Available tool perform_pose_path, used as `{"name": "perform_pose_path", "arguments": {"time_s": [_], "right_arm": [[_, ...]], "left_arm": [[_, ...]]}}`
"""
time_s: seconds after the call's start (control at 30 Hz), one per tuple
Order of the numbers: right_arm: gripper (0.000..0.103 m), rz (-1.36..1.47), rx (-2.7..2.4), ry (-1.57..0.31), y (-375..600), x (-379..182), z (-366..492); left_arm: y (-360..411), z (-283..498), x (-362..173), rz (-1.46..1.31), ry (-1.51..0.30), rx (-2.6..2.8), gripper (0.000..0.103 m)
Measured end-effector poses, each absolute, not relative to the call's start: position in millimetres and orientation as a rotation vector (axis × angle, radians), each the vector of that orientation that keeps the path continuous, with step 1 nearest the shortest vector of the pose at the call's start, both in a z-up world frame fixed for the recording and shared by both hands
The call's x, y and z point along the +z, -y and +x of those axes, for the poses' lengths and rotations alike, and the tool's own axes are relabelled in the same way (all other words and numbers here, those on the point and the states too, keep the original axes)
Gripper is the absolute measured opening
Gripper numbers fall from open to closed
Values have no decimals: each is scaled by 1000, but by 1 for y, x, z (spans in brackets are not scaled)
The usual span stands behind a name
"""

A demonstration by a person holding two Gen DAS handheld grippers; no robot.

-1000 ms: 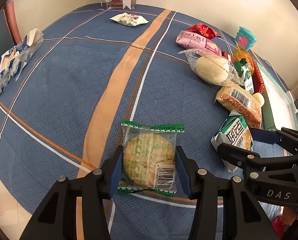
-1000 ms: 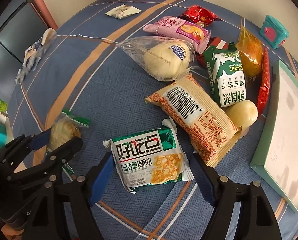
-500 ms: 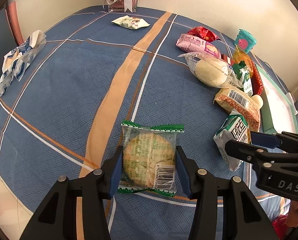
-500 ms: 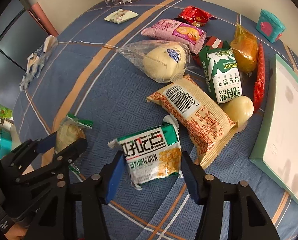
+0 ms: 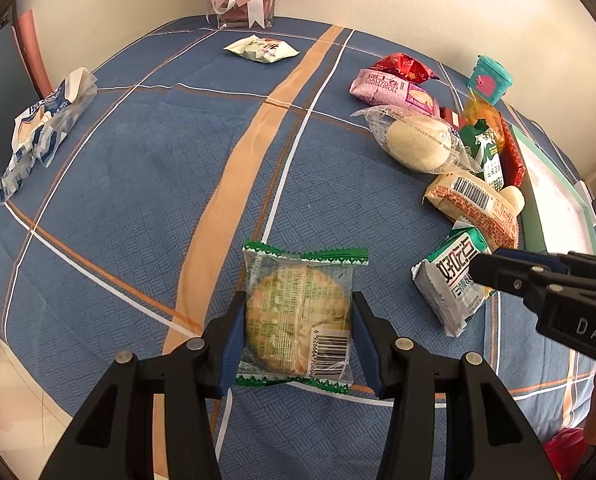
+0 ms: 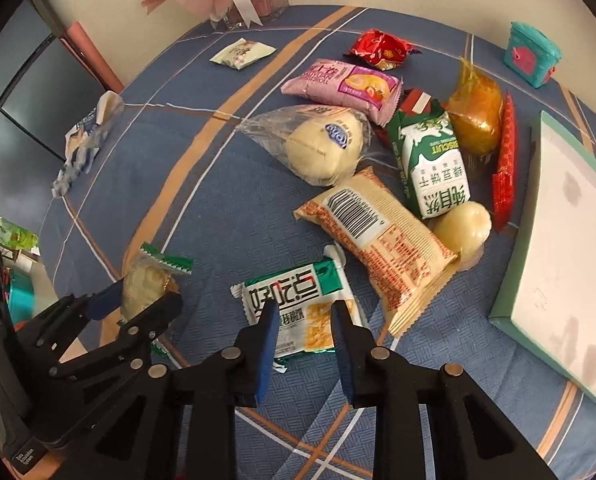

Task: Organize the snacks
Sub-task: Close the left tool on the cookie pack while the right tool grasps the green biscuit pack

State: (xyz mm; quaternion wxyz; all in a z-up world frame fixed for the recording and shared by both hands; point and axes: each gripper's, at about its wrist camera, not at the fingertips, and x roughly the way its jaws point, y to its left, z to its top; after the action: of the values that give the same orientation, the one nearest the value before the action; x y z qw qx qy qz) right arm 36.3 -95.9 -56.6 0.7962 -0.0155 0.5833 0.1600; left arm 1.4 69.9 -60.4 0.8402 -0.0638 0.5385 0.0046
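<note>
A: State the orientation of the clear biscuit packet (image 5: 298,320).

B: It sits at the near edge of the blue checked tablecloth (image 5: 145,168), just right of the orange stripe. Its long axis runs near to far. One green serrated seal is at the far end, the other at the near end. The barcode is at the near right corner.

A: And the green-and-white snack pack (image 6: 298,312)?

B: It is right of the biscuit packet and near the pile of other snacks. Seen from the right wrist, its long axis runs left to right, with the green band along the far edge and the printed face up.

A: Condition of the left gripper (image 5: 298,340)?

B: Its jaws pinch the biscuit packet across its short axis. One blue pad presses on each long side.

A: Right gripper (image 6: 302,334)?

B: Its jaws have just been closing and now stand narrow. The green-and-white snack pack is between the pads. The pads overlap its near half. Whether they press on the wrapper cannot be told from either view.

A: Pose of the two tools?

B: Both point steeply down at the cloth. The right gripper is at the right of the left one. The white tray with the teal rim (image 6: 514,280) lies at the right, apart from both.
</note>
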Motion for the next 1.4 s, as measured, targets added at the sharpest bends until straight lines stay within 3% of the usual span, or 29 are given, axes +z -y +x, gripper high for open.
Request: {"name": "perform_pose_path", "arguments": {"time_s": [0.07,0.2,0.27,0.57,1.07,1.27,1.4], "right_arm": [[52,-29,336,-1246,97,-56,39],[55,-5,329,-1254,102,-58,43],[63,6,326,-1262,104,-61,45],[76,32,383,-1296,92,-73,55],[76,-235,362,-1305,55,-98,48],[62,-229,339,-1301,49,-98,42],[60,-196,345,-1313,51,-93,42]], "left_arm": [[-70,2,-61,-137,-1141,9,51],[-71,2,-63,-146,-1143,8,51],[-71,2,-63,-149,-1142,5,51],[-75,1,-64,-170,-1142,10,51],[-79,3,-70,-177,-1158,24,51],[-77,2,-69,-173,-1156,21,51],[-76,1,-67,-171,-1149,18,51]]}}
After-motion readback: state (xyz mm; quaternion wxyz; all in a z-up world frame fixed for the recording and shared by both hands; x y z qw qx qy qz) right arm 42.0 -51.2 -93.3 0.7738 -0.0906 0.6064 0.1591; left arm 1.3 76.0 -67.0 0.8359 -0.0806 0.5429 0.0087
